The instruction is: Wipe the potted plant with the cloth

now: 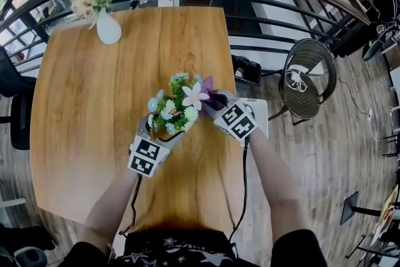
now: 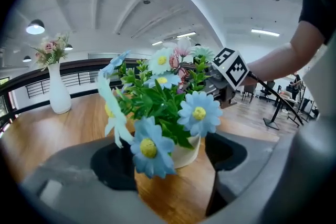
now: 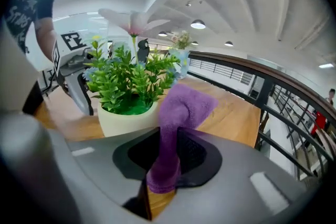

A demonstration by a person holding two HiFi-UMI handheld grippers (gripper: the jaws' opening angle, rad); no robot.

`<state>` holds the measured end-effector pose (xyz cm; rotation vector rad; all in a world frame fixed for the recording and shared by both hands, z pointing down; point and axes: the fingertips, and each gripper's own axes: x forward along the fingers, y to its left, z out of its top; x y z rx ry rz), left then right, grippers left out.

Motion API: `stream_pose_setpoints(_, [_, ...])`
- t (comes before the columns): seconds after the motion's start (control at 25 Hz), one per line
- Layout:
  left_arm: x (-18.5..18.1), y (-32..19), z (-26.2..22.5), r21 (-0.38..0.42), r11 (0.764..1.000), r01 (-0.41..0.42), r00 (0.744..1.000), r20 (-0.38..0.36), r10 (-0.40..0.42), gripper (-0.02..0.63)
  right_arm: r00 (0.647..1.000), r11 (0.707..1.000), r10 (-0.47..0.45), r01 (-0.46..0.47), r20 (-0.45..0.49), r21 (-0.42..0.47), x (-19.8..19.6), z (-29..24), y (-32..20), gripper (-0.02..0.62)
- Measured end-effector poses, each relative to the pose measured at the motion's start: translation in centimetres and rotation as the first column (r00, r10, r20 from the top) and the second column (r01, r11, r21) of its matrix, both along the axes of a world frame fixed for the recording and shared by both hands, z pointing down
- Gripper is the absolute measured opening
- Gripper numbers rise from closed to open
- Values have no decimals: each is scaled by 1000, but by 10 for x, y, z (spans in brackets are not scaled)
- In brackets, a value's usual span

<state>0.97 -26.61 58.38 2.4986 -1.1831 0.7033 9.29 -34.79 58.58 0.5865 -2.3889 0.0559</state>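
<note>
No readable words or numbers showing. Black-and-white square markers [image 1: 148, 157] sitting on left gripper [image 1: 164, 131] and right gripper [image 1: 215, 103], either side of plant [image 1: 178, 106]: coded patterns, not letters. White print showing on black sleeve [image 3: 31, 2], left of plant, blurring beyond reading.

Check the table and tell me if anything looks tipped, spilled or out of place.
Nothing stands out. The potted plant and white vase stand upright on the table; the purple cloth sits clamped in the right tool.

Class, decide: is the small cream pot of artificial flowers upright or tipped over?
Upright: the small cream pot of artificial flowers shows a level rim, its stems rising straight above the wooden table.
</note>
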Motion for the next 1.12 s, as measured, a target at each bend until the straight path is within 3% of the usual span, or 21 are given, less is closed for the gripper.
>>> stream_pose_setpoints(0.12, [0,0,0,7,1000,-16,1000,10,16,327,989,992,-113,117,-99,39,-11,5,0,83])
stream_pose_setpoints(0.28, [0,0,-2,15,1000,-11,1000,-1,11,325,955,967,-222,241,-196,81,-20,7,3,81])
stream_pose_setpoints(0.4, [0,-1,-3,20,1000,-12,1000,-4,12,324,941,958,-260,280,-217,66,-18,11,7,78])
stream_pose_setpoints(0.56, [0,0,-1,8,1000,-10,1000,0,10,324,953,965,-250,260,-171,39,-16,13,15,78])
stream_pose_setpoints(1.12, [0,1,-2,0,1000,24,1000,-6,-24,324,995,996,-91,91,-35,-12,-10,13,52,78])
